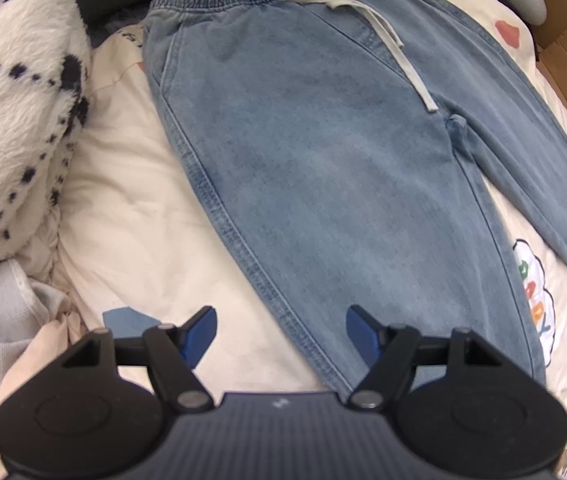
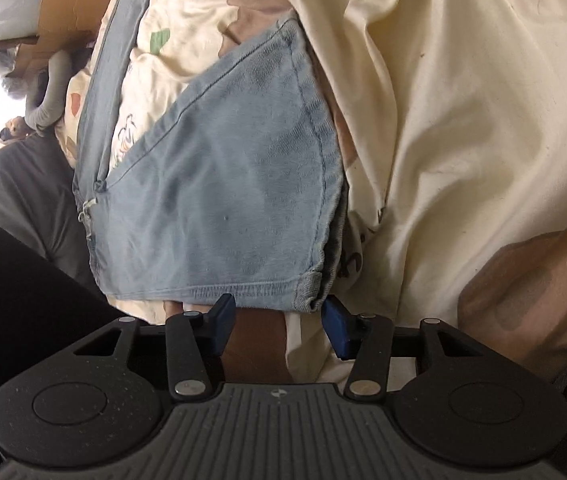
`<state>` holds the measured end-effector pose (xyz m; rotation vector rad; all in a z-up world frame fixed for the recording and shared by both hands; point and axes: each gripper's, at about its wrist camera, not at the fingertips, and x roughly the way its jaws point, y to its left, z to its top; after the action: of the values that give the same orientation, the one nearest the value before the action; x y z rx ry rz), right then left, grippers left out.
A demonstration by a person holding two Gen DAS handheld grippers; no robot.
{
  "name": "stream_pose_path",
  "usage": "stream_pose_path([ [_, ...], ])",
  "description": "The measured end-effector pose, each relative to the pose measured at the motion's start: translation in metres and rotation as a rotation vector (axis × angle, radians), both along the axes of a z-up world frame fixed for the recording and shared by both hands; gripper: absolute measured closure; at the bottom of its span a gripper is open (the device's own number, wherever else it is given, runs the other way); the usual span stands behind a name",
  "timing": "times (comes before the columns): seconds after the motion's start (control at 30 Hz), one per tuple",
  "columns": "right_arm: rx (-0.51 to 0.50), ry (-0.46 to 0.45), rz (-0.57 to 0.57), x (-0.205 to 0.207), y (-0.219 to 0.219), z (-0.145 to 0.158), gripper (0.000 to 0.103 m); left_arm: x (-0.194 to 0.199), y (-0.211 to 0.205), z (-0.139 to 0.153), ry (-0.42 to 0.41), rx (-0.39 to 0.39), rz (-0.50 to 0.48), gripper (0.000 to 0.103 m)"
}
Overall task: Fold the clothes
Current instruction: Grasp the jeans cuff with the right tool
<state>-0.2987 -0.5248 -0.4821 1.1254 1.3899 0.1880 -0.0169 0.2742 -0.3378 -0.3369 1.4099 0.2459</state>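
Light blue denim trousers (image 1: 315, 152) lie flat on a cream quilt, elastic waistband and white drawstring (image 1: 367, 20) at the far end, legs running toward the camera. My left gripper (image 1: 281, 330) hovers open above the near part of the left leg's outer seam, with nothing between its blue fingertips. In the right wrist view a trouser leg (image 2: 223, 200) ends in a stitched hem just ahead of my right gripper (image 2: 277, 316), which stands open with the hem's corner lying at its fingertips, not clamped.
A fluffy white blanket with black spots (image 1: 15, 112) is heaped at the left. Grey and cream cloth (image 1: 7, 320) bunches at the near left. The cream quilt (image 2: 463, 120) rises in folds at the right. Cardboard (image 1: 563, 36) stands beyond the bed.
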Motion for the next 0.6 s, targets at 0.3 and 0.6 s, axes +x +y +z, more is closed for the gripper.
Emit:
stream_pose_path([
  [0.3, 0.036, 0.019, -0.060, 0.003, 0.004, -0.019, 0.064, -0.001, 0.002, -0.003, 0.013, 0.001, 0.001, 0.029],
  [0.6, 0.027, 0.001, -0.098, 0.012, 0.008, -0.015, 0.093, 0.004, 0.002, -0.011, 0.005, -0.016, -0.002, 0.029],
])
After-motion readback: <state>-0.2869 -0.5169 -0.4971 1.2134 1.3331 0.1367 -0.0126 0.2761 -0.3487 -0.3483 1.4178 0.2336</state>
